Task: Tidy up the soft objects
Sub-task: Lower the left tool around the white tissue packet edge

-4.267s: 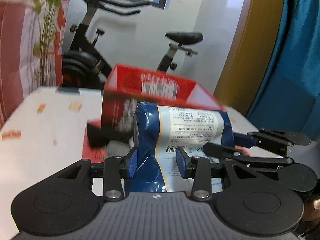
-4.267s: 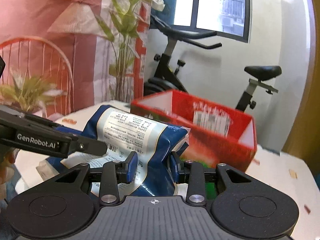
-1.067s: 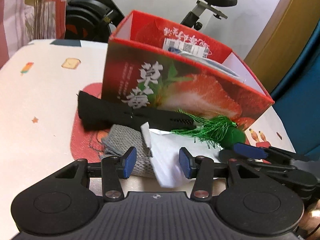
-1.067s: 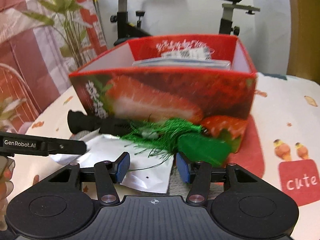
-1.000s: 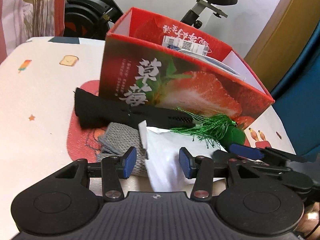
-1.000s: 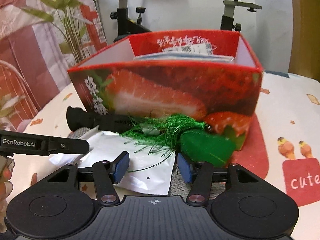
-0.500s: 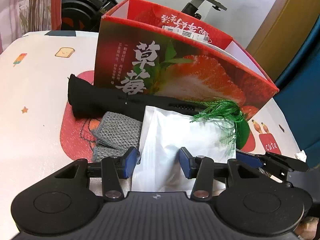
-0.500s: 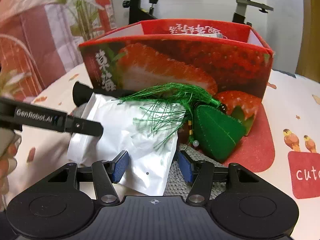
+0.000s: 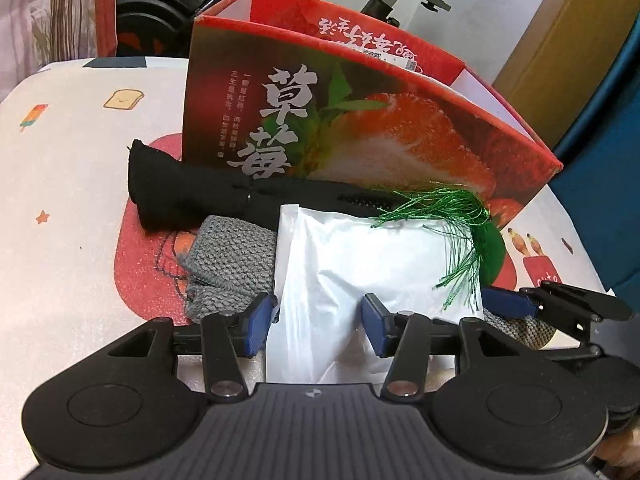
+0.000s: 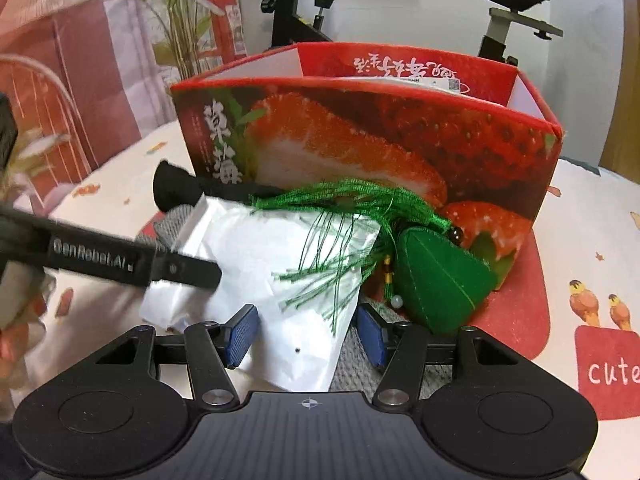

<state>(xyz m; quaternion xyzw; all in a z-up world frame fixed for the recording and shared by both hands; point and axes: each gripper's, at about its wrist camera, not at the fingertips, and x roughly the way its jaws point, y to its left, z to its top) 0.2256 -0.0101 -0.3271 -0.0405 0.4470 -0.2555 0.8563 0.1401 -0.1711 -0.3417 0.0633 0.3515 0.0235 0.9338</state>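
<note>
My left gripper [image 9: 316,324] has its jaws opening around the white pouch [image 9: 360,272], not pressing it. My right gripper [image 10: 306,334] straddles the pouch's corner, jaws parted. The pouch lies on the surface at the strawberry box's [image 9: 360,120] six o'clock, under a green tassel [image 10: 340,216].

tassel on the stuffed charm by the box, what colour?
Green, same as the charm body. The tassel shows best in the right wrist view.

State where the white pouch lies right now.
In both wrist views the white pouch lies on the table before the red box, beside the grey knit, with green tassel threads draped over it.
</note>
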